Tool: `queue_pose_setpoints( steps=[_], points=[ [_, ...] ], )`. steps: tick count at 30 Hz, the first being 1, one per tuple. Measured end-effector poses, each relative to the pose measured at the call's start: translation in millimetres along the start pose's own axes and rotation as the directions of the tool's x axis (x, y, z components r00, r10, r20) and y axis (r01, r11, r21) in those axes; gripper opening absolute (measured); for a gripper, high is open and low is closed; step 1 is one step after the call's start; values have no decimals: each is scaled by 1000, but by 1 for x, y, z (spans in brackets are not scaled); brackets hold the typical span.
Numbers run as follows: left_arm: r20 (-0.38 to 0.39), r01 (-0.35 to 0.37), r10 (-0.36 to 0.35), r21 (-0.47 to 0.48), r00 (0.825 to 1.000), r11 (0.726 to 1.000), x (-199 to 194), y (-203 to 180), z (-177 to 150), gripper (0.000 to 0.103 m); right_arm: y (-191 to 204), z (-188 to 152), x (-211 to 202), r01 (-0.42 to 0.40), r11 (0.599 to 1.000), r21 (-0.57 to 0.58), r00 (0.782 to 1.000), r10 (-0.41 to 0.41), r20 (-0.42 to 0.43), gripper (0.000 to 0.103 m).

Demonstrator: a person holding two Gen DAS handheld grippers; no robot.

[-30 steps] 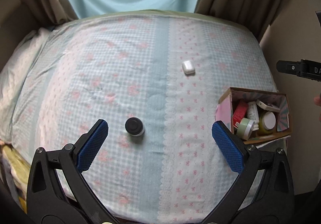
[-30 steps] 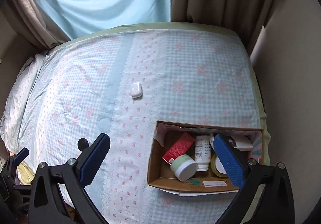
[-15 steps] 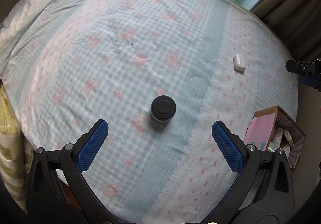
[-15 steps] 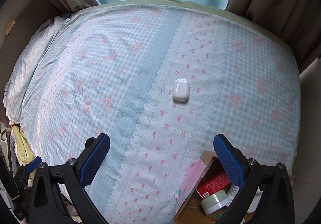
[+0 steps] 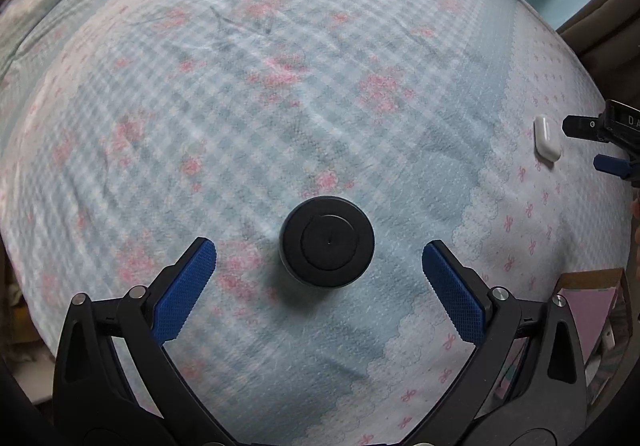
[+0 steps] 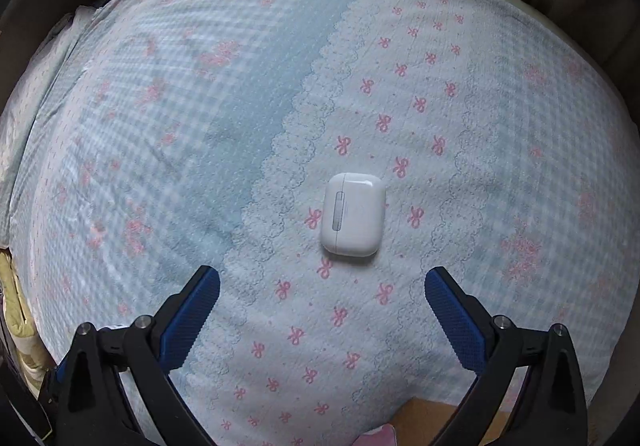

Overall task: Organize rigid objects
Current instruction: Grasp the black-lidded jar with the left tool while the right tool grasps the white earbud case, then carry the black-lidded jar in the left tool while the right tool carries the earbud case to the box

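1. Left gripper (image 5: 319, 260): jaws spread wide, holding nothing and touching nothing. Blue textured pads (image 5: 185, 288) sit either side of the black jar, clear gap on both sides.
2. Black jar (image 5: 328, 242): round, upright on the bedspread (image 5: 280, 94), seen from straight above. Matte black lid with a raised inner disc and a tiny centre dot. It dents the fabric slightly and sits roughly mid-bed, on the blue gingham part with pink flowers.
3. Right gripper (image 6: 322, 286): jaws also fully apart, empty, no contact. The white earbud case lies just ahead of the fingertips, about centred between them and apart from both pads (image 6: 454, 320).
4. Earbud case (image 6: 352, 215): glossy white, rounded rectangle, lying flat, with the hinge strip along its left side. It rests on the white band with pink bows, just right of the scalloped lace border, toward the bed's right side.
5. From the left wrist view the same case (image 5: 547, 138) shows far right, near the bed's right edge, with the right gripper's blue fingertip (image 5: 612, 165) close beside it. Well apart from the jar.
6. Cardboard box (image 5: 592, 310): at the bed's near right corner, mostly hidden behind the left gripper's right finger. Pink inner flap visible; contents can't be made out. In the right wrist view only its brown edge (image 6: 428, 416) shows at the bottom.
7. Left wrist picture is blurred across the fabric; the jar stays readable.
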State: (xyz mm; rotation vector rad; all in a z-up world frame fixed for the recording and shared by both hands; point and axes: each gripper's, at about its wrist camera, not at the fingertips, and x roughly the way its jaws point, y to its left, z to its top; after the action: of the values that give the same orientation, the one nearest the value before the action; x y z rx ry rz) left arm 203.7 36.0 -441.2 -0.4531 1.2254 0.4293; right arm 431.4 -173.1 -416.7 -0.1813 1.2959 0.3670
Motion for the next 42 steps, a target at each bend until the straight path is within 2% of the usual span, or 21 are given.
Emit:
queue_pose_setpoints(
  steps=[3, 5, 9, 11, 14, 15, 17, 18, 19, 20, 26, 34, 42],
  points=[
    [-28, -11, 12, 15, 1000, 1000, 20, -8, -3, 101, -9, 7, 22, 3, 1000, 19, 1000, -3, -19, 97],
    [-31, -12, 13, 34, 999, 999, 29, -13, -5, 96, -14, 13, 34, 13, 1000, 26, 999, -12, -31, 95],
    [-24, -20, 21, 44, 999, 999, 41, -19, -2, 91, -15, 23, 50, 25, 999, 21, 999, -24, -40, 84],
    [-17, -18, 18, 32, 1000, 999, 44, -19, -1, 85, -14, 25, 55, 44, 999, 26, 998, -43, -39, 76],
    [-7, -34, 35, 29, 999, 999, 47, -20, 0, 83, -13, 25, 58, 67, 997, 39, 998, -66, -24, 72],
    [-6, -50, 50, 33, 999, 998, 48, -20, 0, 81, -13, 24, 59, 79, 996, 38, 997, -78, -20, 67],
    [8, -78, 77, 36, 997, 996, 47, -19, 0, 65, -13, 24, 60, 106, 994, 32, 994, -105, -13, 56],
    [13, -82, 81, 30, 997, 996, 46, -16, 0, 61, -14, 24, 59, 110, 993, 33, 994, -110, -9, 51],
    [15, -83, 82, 23, 996, 996, 46, -13, 0, 54, -16, 23, 58, 102, 994, 38, 995, -101, -7, 48],
    [13, -67, 66, 17, 998, 998, 46, -11, 0, 54, -15, 23, 58, 99, 994, 41, 995, -99, -5, 41],
    [7, -63, 63, 35, 998, 997, 45, -9, 4, 54, -11, 20, 53, 112, 993, 44, 994, -112, -2, 41],
    [1, -31, 31, 34, 1000, 999, 32, -11, -2, 54, -8, 15, 36, 78, 995, 58, 997, -78, 5, 41],
    [37, 18, -21, 82, 999, 997, -1, -17, 3, 54, -2, 1, -7, 42, 995, 95, 998, -46, 47, 41]
  ],
)
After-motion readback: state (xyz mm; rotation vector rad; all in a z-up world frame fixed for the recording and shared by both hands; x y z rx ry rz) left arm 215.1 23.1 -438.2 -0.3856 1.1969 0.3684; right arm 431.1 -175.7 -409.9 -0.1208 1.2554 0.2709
